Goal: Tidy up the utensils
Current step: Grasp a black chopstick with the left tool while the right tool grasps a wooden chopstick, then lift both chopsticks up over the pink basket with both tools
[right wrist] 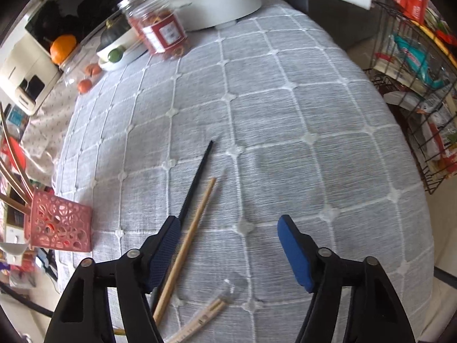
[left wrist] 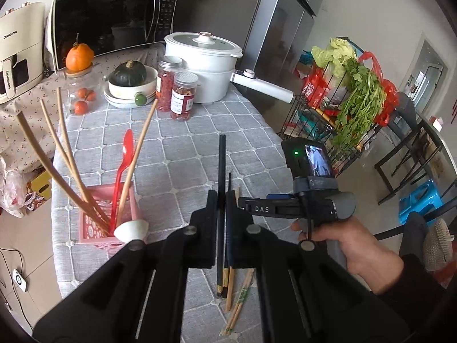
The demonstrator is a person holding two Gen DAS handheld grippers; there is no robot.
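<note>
**One chopstick up, more to collect**

Clamped tight, my left gripper [left wrist: 222, 200] has a long black chopstick [left wrist: 222, 165] pinched between its pads, the stick running straight ahead past the fingertips and lifted off the grey quilted tablecloth [left wrist: 200, 131]. Over on my right gripper [right wrist: 228, 245] the jaws stand apart with nothing gripped, hanging over the loose sticks near the table's front edge: a second black chopstick [right wrist: 197, 180], a plain bamboo chopstick [right wrist: 197, 217] just beside it, and a paper-wrapped disposable pair [right wrist: 205, 314] nearer still.

Destination looks to be the pink perforated plastic holder [left wrist: 94, 228] by the table's left edge, already bristling with wooden chopsticks [left wrist: 61, 154], a red plastic spoon [left wrist: 121, 171] and a white ceramic spoon [left wrist: 131, 228].

These sticks should be light, stiff and slick, and they lie flat on soft cloth, so I'd take each one near mid-length, pads squarely across it, or it may roll or pivot. That holder seems light too; a careless drop-in could tip it.
</note>
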